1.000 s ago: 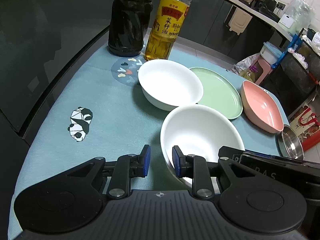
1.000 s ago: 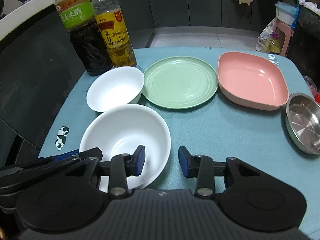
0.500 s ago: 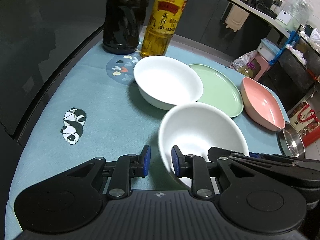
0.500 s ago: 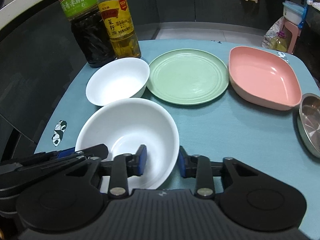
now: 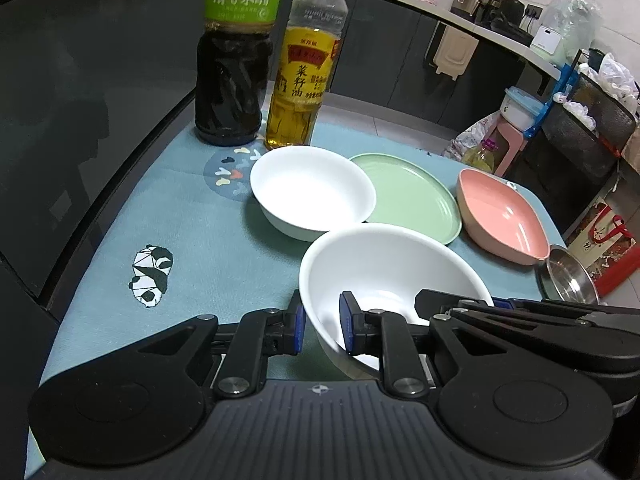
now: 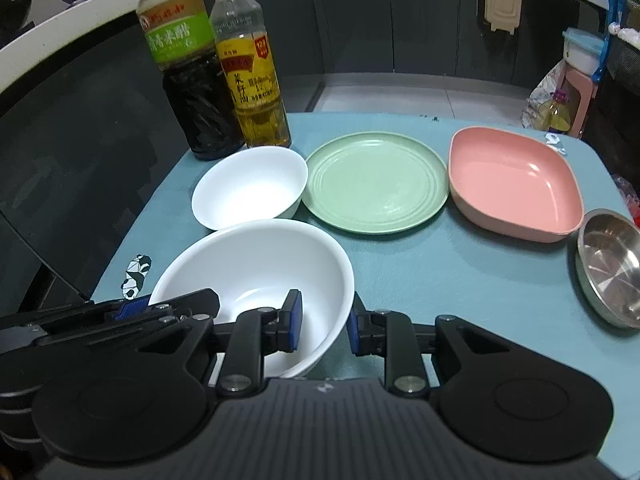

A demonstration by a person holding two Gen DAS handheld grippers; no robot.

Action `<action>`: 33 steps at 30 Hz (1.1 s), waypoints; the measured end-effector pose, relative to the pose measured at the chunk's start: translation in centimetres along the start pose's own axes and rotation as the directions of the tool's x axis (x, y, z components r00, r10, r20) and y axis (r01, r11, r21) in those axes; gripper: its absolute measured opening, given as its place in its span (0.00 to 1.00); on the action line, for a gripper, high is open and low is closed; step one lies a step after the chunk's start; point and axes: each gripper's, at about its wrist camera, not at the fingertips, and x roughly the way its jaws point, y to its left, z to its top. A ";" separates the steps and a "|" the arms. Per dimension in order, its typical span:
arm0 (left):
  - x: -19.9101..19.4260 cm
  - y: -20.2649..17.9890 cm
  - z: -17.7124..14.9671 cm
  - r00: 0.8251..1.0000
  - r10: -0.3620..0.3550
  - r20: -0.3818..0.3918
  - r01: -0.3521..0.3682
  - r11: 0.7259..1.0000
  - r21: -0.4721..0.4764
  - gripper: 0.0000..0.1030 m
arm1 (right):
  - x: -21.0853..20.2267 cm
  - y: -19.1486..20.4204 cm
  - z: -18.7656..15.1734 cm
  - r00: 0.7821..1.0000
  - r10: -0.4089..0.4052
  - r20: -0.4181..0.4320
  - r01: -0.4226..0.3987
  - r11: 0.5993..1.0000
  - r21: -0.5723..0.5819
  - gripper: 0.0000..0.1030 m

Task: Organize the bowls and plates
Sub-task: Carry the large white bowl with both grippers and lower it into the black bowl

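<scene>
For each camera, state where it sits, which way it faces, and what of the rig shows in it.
Left wrist: rides on the left gripper, facing across the table; its fingers straddle the large white bowl's left rim, and the right gripper's side pokes in at right.
Right wrist: rides on the right gripper, facing the bottles; it straddles the bowl's right rim.
Shared: small white bowl, green plate, pink dish.

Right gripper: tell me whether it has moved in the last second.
Yes. Against the large white bowl, the right gripper has edged left and narrowed: the rim now lies against its outer finger, the other pad inside the bowl.
</scene>
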 end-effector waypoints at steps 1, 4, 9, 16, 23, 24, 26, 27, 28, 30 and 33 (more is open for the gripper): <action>-0.2 -0.1 -0.1 1.000 -0.003 0.002 0.003 1.000 0.001 0.16 | -0.2 0.0 0.0 1.000 0.001 0.005 -0.001 1.000 0.000 0.14; -1.4 -0.4 -0.1 1.000 -0.016 0.022 0.016 1.000 0.004 0.16 | -1.2 -0.2 -0.2 1.000 0.006 0.024 -0.007 1.000 0.006 0.14; -3.2 -1.0 -0.4 0.998 -0.030 0.057 0.029 0.999 0.017 0.16 | -3.1 -0.1 -0.5 0.998 0.017 0.063 -0.018 1.000 0.005 0.14; -4.8 -1.6 -1.3 0.997 -0.040 0.068 0.038 0.999 0.024 0.16 | -4.9 -0.3 -1.6 0.996 0.029 0.085 -0.030 1.000 0.009 0.14; -6.3 -2.3 -2.4 0.996 -0.053 0.076 0.049 0.998 0.047 0.17 | -6.7 -0.4 -2.9 0.994 0.029 0.110 -0.030 1.000 0.008 0.16; -6.5 -2.4 -2.7 0.996 -0.054 0.076 0.051 0.998 0.049 0.17 | -6.9 -0.4 -3.1 0.993 0.029 0.112 -0.029 1.000 0.007 0.16; -6.9 -2.6 -3.1 0.996 -0.057 0.075 0.053 0.997 0.055 0.17 | -7.4 -0.4 -3.6 0.993 0.026 0.115 -0.027 1.000 0.005 0.16; -7.1 -2.7 -3.3 0.995 -0.058 0.075 0.054 0.997 0.058 0.17 | -7.5 -0.4 -3.7 0.993 0.026 0.116 -0.027 1.000 0.005 0.16; -7.3 -2.7 -3.6 0.995 -0.058 0.075 0.054 0.997 0.061 0.17 | -7.7 -0.4 -3.9 0.993 0.025 0.119 -0.026 1.000 0.005 0.17; -7.6 -2.9 -4.1 0.996 -0.057 0.072 0.052 0.996 0.070 0.18 | -8.1 -0.3 -4.3 0.992 0.023 0.121 -0.024 1.000 0.003 0.17; -7.9 -2.9 -5.0 0.997 -0.056 0.057 0.051 0.995 0.080 0.18 | -8.4 -0.3 -5.0 0.993 0.020 0.120 -0.020 1.000 -0.003 0.17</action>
